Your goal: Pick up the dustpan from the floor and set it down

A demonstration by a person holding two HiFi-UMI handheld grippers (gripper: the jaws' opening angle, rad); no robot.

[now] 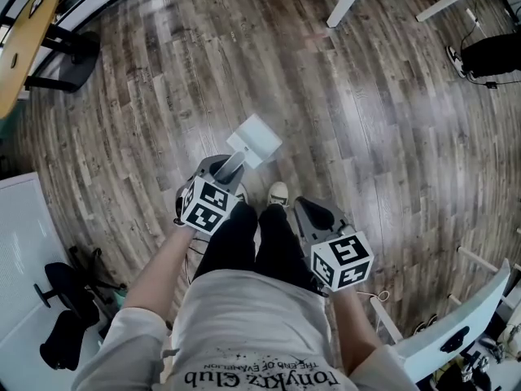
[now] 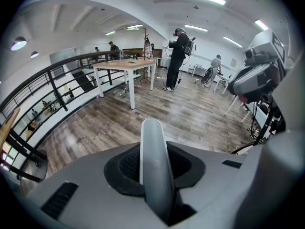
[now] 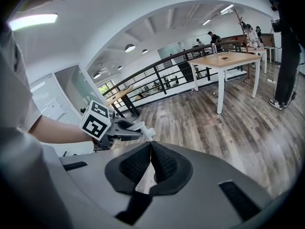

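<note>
Head view showed the dustpan (image 1: 255, 139) clamped by its handle in the left gripper (image 1: 230, 168), seemingly lifted off the floor (image 1: 366, 120) and not yet set down, while the right gripper (image 1: 316, 210) was pinched together, empty.

Both forearms (image 1: 159, 271) stretch downward, the left gripper (image 1: 223, 173) pitched steeply, its fingers (image 2: 128, 163) clamped on the dustpan handle (image 2: 155, 171) — the right gripper (image 3: 150, 160) just beside it, fingers pressed together on nothing.
</note>
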